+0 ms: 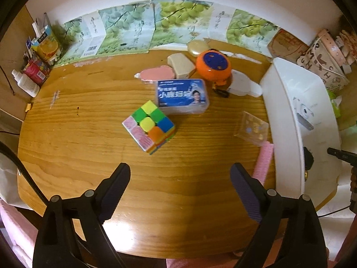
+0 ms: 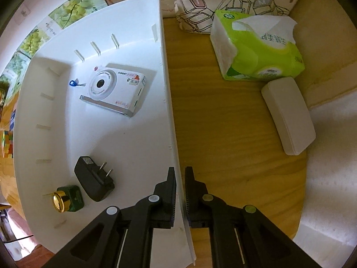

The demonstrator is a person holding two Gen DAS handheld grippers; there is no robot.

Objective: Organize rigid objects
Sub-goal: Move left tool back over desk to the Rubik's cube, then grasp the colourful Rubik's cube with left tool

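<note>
My left gripper [image 1: 180, 172] is open and empty above the wooden table, short of a colourful puzzle cube [image 1: 149, 126]. Behind the cube lie a blue-labelled plastic box [image 1: 182, 95], a pink flat piece [image 1: 156, 74], a beige block [image 1: 181, 65] and an orange round gadget [image 1: 213, 65]. A clear small case [image 1: 254, 130] and a pink comb [image 1: 264, 164] lie at the right. My right gripper [image 2: 180, 174] is shut on the right wall of the white bin [image 2: 168, 102]. The bin holds a white camera [image 2: 115, 90], a black plug adapter [image 2: 93, 181], a green jar with gold lid [image 2: 67, 198] and a small blue key [image 2: 73, 82].
The white bin [image 1: 296, 120] stands at the table's right side. Bottles and packets [image 1: 35, 67] crowd the far left corner. Beside the bin lie a green tissue pack [image 2: 256, 49], a white case [image 2: 287, 114] and a printed bag [image 2: 225, 0].
</note>
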